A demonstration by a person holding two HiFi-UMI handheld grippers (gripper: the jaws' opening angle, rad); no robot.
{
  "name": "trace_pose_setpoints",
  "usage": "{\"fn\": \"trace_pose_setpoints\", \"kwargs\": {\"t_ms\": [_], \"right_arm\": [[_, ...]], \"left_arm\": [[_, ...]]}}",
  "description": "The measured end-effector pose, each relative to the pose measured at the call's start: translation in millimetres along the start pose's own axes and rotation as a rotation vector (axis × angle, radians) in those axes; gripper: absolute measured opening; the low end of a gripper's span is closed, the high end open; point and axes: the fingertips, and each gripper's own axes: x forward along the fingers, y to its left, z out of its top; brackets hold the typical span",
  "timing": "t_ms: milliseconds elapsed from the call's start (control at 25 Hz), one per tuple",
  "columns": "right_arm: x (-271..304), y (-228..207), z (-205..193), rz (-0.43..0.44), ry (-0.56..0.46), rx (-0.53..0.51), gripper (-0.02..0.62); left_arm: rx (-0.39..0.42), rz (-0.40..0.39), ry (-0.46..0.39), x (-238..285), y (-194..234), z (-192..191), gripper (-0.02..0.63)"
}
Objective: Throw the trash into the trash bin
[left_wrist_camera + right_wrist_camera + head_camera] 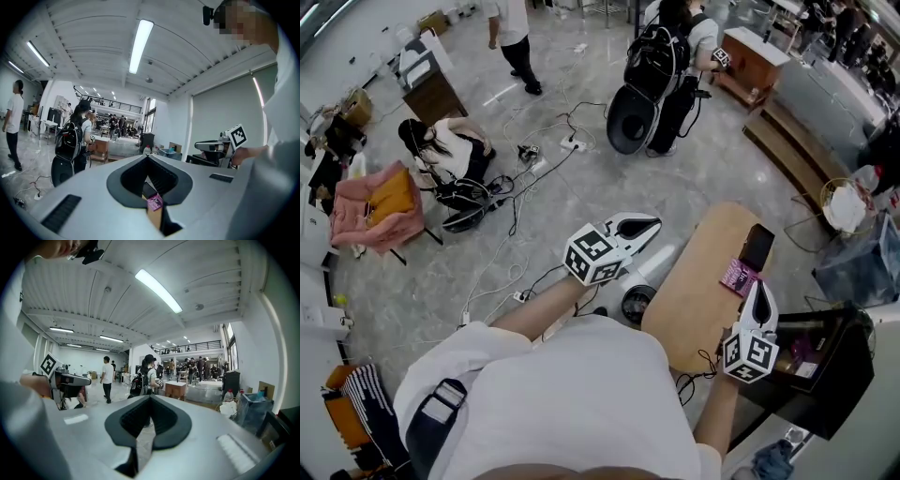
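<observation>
A pink snack packet (739,277) lies on the light wooden table (698,291), beside a flat black object (757,247). In the left gripper view the pink packet (154,202) shows through the gap under the jaws. My left gripper (652,223) is held in the air to the left of the table, its jaws together with nothing between them. My right gripper (759,287) hovers just short of the packet, shut and empty. A round dark bin (635,302) stands on the floor at the table's left edge. Both grippers (147,157) (150,397) point nearly level across the room.
A black box (820,370) sits right of the table. A wire basket with a white bag (844,206) and a clear blue container (862,262) stand further right. Cables (520,216) trail over the floor. People stand and sit on the far side of the room.
</observation>
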Motion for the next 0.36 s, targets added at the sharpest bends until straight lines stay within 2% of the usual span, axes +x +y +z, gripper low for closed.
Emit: {"fn": "trace_pose_setpoints", "kwargs": {"t_ms": [360], "right_arm": [[0.6, -4.8, -2.7, -0.007, -0.003, 0.011, 0.011]], "left_arm": [[-0.01, 0.006, 0.0, 3.2, 2.5, -3.2, 0.006]]}}
